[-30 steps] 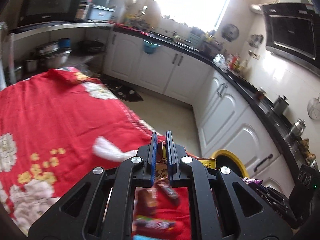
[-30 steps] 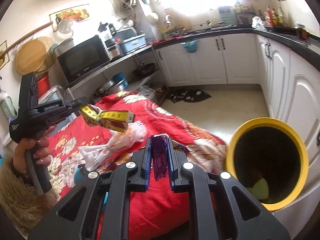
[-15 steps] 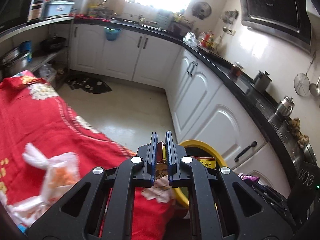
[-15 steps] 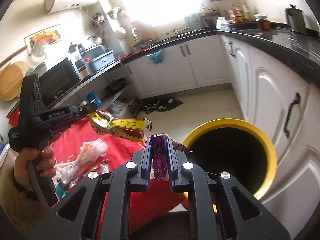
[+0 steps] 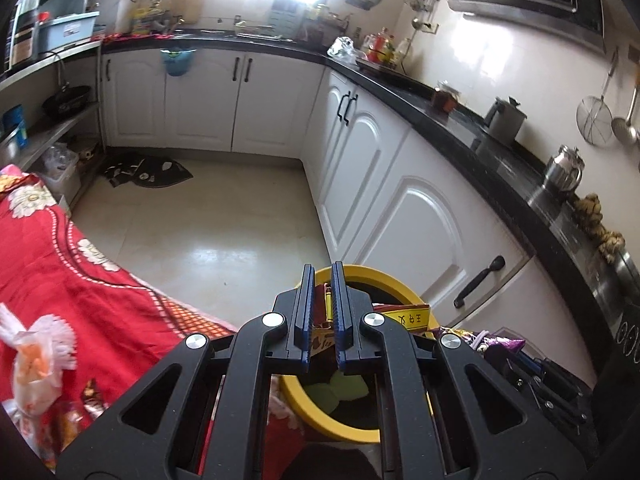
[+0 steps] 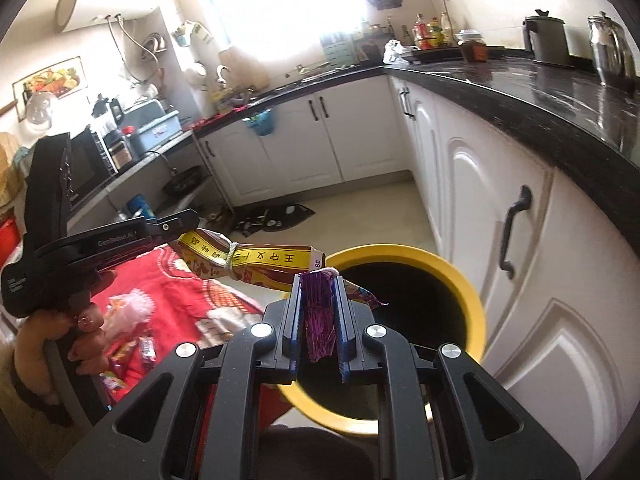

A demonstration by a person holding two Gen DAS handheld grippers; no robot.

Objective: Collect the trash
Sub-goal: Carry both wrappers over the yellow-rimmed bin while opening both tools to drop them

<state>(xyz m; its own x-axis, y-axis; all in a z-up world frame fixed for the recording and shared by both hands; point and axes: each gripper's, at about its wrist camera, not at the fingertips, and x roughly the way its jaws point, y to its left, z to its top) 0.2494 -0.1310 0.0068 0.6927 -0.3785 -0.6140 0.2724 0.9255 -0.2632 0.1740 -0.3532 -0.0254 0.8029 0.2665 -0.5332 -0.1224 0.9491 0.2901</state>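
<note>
My left gripper (image 5: 320, 280) is shut on a yellow and red snack packet (image 5: 404, 317), held over the near rim of the yellow bin (image 5: 384, 278). The right wrist view shows that left gripper (image 6: 188, 222) from the side, with the snack packet (image 6: 256, 260) sticking out toward the yellow bin (image 6: 472, 296). My right gripper (image 6: 318, 292) is shut on a crumpled purple foil wrapper (image 6: 318, 312), just above the bin's near rim. The purple wrapper (image 5: 500, 344) also shows at the right of the left wrist view. Something pale green lies at the bottom of the bin.
A red flowered cloth (image 5: 60, 280) covers the table at left, with a white and orange bag (image 5: 36, 356) and several small wrappers (image 6: 132, 348) on it. White cabinets (image 5: 420, 220) under a black counter (image 6: 540, 96) stand right behind the bin. A hand (image 6: 60, 340) grips the left tool.
Both grippers have swung from above the red table toward the yellow bin, carrying the snack packet and the purple wrapper. The bin now sits right under both sets of fingers.
</note>
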